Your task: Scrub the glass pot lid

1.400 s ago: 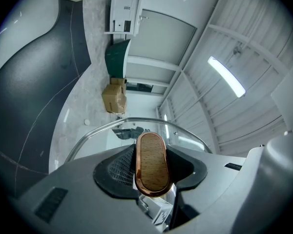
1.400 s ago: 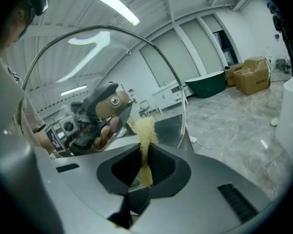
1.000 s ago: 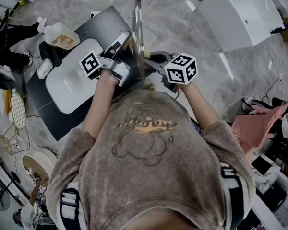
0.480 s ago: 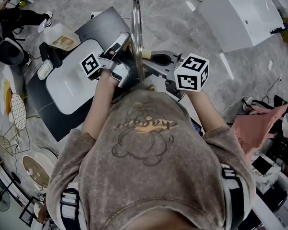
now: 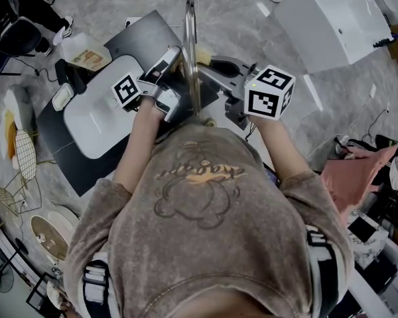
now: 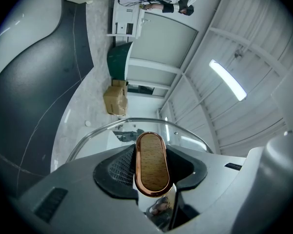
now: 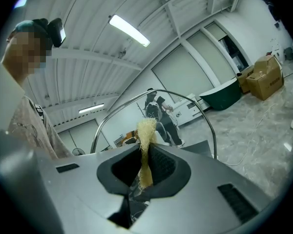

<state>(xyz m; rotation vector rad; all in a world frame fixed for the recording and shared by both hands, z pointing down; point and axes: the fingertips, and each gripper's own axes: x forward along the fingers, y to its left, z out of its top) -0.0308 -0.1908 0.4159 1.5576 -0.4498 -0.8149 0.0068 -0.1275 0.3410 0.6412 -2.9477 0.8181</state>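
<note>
Glass pot lid (image 5: 191,52), stiff, slick and likely fragile, upright above the desk (image 5: 136,35), clamped by its wooden knob (image 6: 151,168) in the left hand-held gripper (image 6: 151,152); right hand-held gripper (image 7: 145,168) pinches a fibrous scrubber (image 7: 146,130).

Glass lid (image 5: 192,52) upright on edge, wooden knob (image 6: 151,162); fibrous scrubber (image 7: 146,143) perhaps touching.

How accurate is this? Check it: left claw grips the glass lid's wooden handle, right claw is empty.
Wrong on the right claw: the right gripper view shows it shut on a yellowish fibrous scrubber. The left claw does grip the wooden handle of the glass lid.
</note>
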